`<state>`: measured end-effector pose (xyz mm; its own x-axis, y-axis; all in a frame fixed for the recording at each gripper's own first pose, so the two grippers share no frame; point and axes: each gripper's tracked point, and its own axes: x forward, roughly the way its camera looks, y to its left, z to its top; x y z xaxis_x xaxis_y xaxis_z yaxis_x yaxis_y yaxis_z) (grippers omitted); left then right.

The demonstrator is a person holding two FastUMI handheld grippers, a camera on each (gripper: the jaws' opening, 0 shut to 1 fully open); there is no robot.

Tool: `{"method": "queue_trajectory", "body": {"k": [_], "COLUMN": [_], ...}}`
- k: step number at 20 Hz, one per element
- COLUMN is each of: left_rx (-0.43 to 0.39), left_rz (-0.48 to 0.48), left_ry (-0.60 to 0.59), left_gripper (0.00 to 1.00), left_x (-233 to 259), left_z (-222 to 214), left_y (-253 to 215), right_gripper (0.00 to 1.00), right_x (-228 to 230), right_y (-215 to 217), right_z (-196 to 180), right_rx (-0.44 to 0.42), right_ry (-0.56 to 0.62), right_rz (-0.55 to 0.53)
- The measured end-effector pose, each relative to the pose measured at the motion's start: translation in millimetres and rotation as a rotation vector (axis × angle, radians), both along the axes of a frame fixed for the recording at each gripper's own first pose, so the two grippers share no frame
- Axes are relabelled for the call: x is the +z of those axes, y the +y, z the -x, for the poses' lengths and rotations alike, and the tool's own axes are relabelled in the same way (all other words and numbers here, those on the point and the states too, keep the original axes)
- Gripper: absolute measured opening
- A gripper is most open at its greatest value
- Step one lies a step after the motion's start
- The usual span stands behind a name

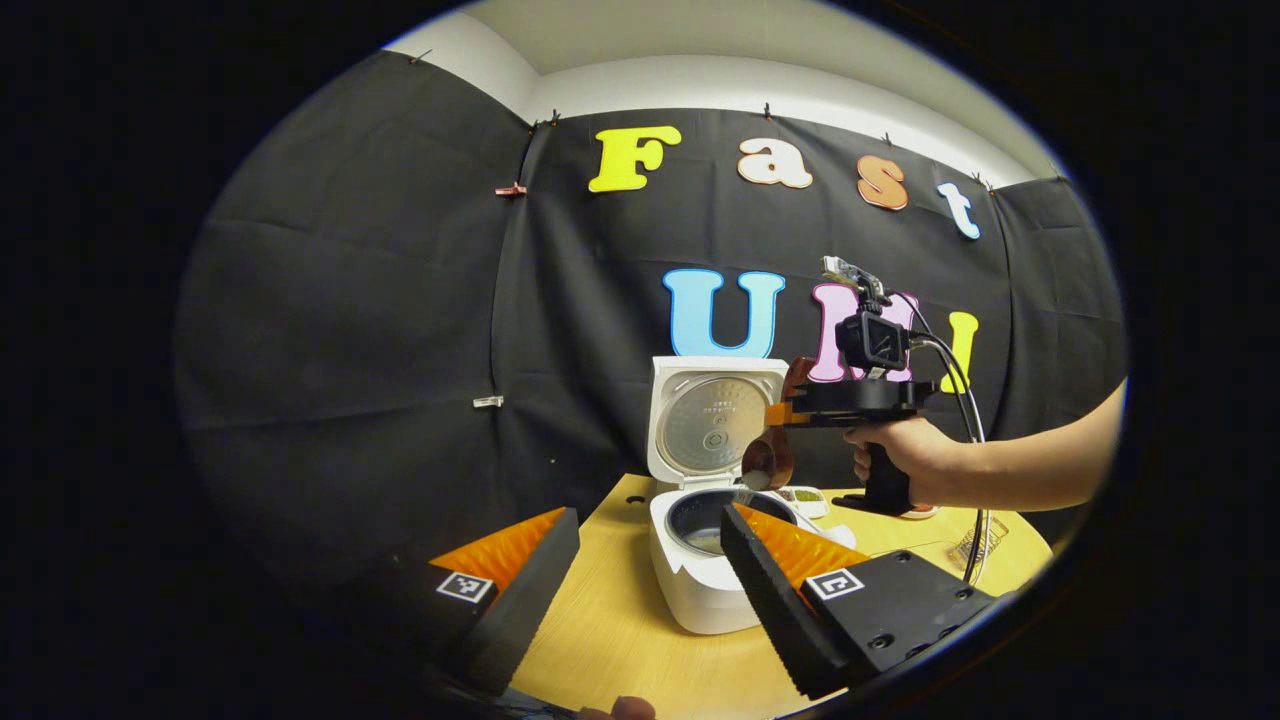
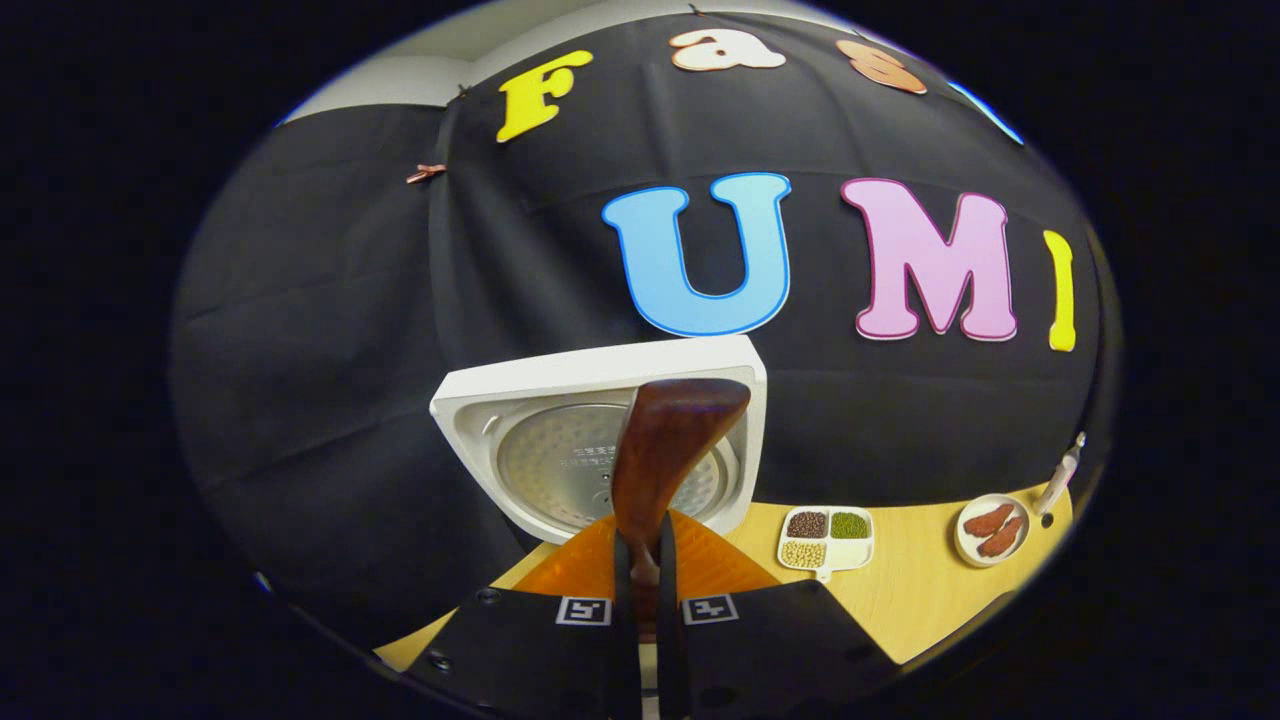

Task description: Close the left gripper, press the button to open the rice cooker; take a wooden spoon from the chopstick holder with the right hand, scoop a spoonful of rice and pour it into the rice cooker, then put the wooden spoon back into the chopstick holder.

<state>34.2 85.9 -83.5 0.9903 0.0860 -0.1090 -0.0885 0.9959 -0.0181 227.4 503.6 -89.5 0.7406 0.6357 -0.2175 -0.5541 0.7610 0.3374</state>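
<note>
Step in hand: pouring the rice. The rice cooker sits near the middle of the desk with its lid standing upright, so the button press looks done. Your right gripper is clenched on the handle of the wooden spoon, both fingers pressing it. In the left gripper view the spoon bowl is tipped down just above the far right rim of the inner pot, with a pale bit at its lower edge that may be rice leaving; too small to be sure.

Your left gripper hangs released, jaws wide apart, near the front edge of the desk, cooker between the fingers in view, touching nothing.

A 4-compartment dish of beans and grains lies toward the back edge, right of the cooker; a small plate sits nearer the back right corner.

Next move, by my read: finish tipping until the spoon is empty, level it, then carry it right to the chopstick holder, probably the wire thing at the right edge, hard to tell. Keep the grip firm, lower handle-first or bowl-first cleanly, then release
</note>
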Motion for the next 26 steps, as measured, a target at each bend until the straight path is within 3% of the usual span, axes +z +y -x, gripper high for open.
{"method": "queue_trajectory", "body": {"k": [14, 19, 22, 23, 26], "left_rx": [0.005, 0.01, 0.014, 0.013, 0.002], "left_rz": [0.008, 0.004, -0.009, -0.015, -0.016], "left_ry": [-0.013, -0.017, -0.018, -0.017, -0.019], "left_gripper": [0.98, 0.98, 0.98, 0.98, 0.98], "left_x": [0.6, 2.3, 1.6, 1.0, 4.3], "left_z": [17.1, 25.9, 31.2, 32.7, 34.0], "left_y": [1.0, 1.7, 1.6, 0.4, -4.9], "right_gripper": [0.11, 0.11, 0.11, 0.14, 0.07], "right_x": [31.9, 27.7, 17.0, 15.9, 21.7], "right_y": [38.5, 49.9, 48.7, 45.4, 30.9], "right_z": [57.1, 78.4, 87.1, 85.0, 67.6], "right_rx": [0.286, 0.392, 0.419, 0.395, 0.305], "right_ry": [-0.462, -0.666, -0.606, -0.549, -0.331], "right_rz": [0.344, 0.523, 0.497, 0.455, 0.282]}}
